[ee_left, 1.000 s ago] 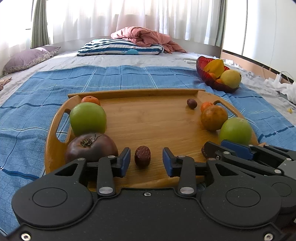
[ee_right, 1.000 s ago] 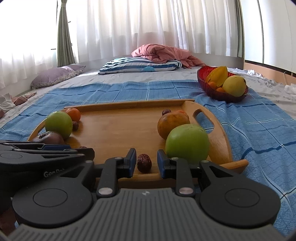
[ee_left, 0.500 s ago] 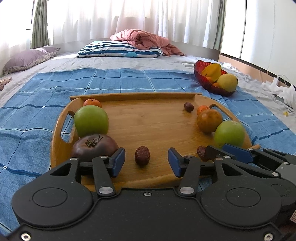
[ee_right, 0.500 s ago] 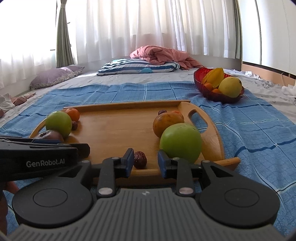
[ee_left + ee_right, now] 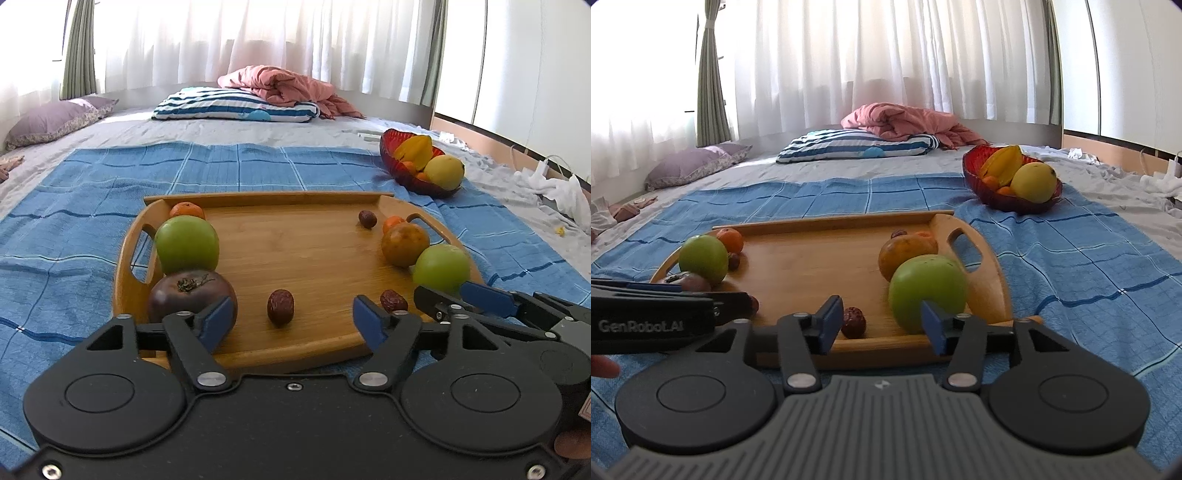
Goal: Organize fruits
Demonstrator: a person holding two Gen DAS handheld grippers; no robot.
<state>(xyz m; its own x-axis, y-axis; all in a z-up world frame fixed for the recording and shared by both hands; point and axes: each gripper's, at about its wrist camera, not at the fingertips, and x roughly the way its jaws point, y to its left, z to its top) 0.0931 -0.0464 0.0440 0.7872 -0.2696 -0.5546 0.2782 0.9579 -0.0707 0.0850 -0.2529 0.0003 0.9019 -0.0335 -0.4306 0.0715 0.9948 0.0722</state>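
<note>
While both sets of jaws are opening, the left gripper (image 5: pixel 291 321) frames a wrinkled date (image 5: pixel 280 307) without touching it, and the right gripper (image 5: pixel 881 326) has another date (image 5: pixel 853 322) just beside its left pad. Both dates lie near the wooden tray's (image 5: pixel 295 352) front lip, low in the frame. Bare smooth board fills the tray's middle. Two round green apples (image 5: pixel 186 244) flank it, one per side. Beyond, at upper right, a red bowl (image 5: pixel 410 177) sits on blue checked cloth (image 5: pixel 258 166).

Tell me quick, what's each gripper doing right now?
Left gripper: opening, empty; a date lies loose between its jaws.
Right gripper: opening, holding nothing.
</note>
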